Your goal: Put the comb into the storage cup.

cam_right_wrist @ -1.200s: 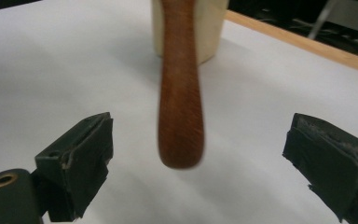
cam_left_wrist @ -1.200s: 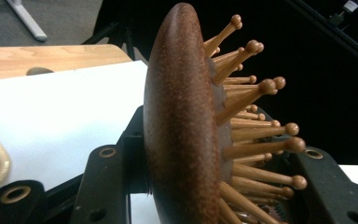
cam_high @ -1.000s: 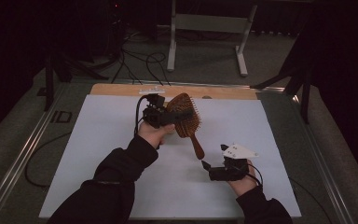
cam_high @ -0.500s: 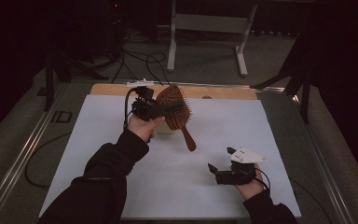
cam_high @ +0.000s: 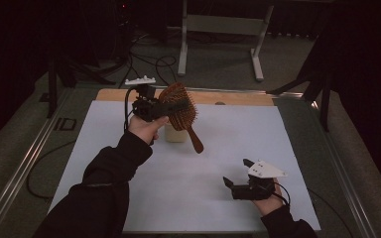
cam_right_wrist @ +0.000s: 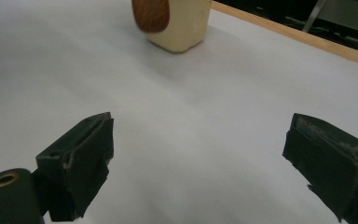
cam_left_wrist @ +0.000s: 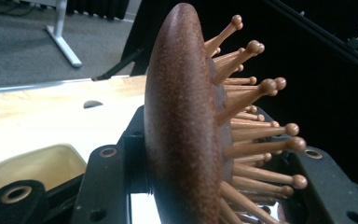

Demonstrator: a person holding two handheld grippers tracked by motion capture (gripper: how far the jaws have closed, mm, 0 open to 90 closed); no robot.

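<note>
A wooden paddle hairbrush [cam_high: 182,113] is lifted above the white table sheet, its handle slanting down to the right. My left gripper [cam_high: 164,106] is shut on the brush head; in the left gripper view the brown back and the ball-tipped wooden pins of the hairbrush [cam_left_wrist: 191,135] sit between the black jaws. Under the brush stands a small cream square cup [cam_high: 174,134], also seen as the cream cup [cam_right_wrist: 181,23] in the right gripper view with the brush handle tip [cam_right_wrist: 151,14] before it. My right gripper [cam_high: 237,174] rests low near the front right, open and empty.
The white sheet [cam_high: 129,188] covers most of the table, with a wooden strip [cam_high: 238,98] along its far edge. Metal rails run down both table sides. Beyond the table stand a white frame's legs [cam_high: 218,34] and floor cables.
My left gripper has carried the hairbrush up and to the left, toward the far edge. The right gripper has drawn back a little toward the front edge.
</note>
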